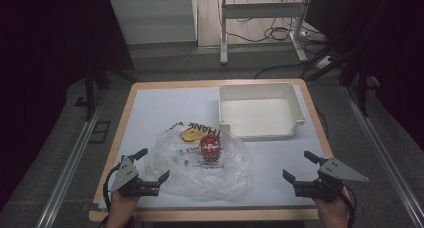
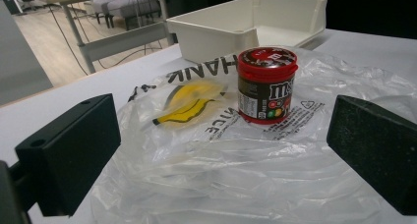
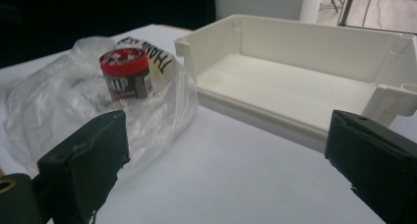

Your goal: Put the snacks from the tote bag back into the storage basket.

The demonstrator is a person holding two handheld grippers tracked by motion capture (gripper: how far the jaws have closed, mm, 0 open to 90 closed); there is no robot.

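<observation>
Both grippers sit at the near edge of the table, each held in a hand. Left gripper has its jaws spread apart with nothing between them, poised just beside the near-left rim of the clear plastic bag. Right gripper also stands wide open and empty, well apart from the bag, over bare table.

1 red-lidded candy jar stands upright among the crumpled bag's film; whether inside it or on top cannot be told. Beyond it lies the bag's yellow print. White bin, empty, stands behind the bag.

Judgement: approach stage, with no contact yet made. Next move likely calls for the left jaws to pinch the bag's edge and steady it while the right gripper comes across for the jar.
</observation>
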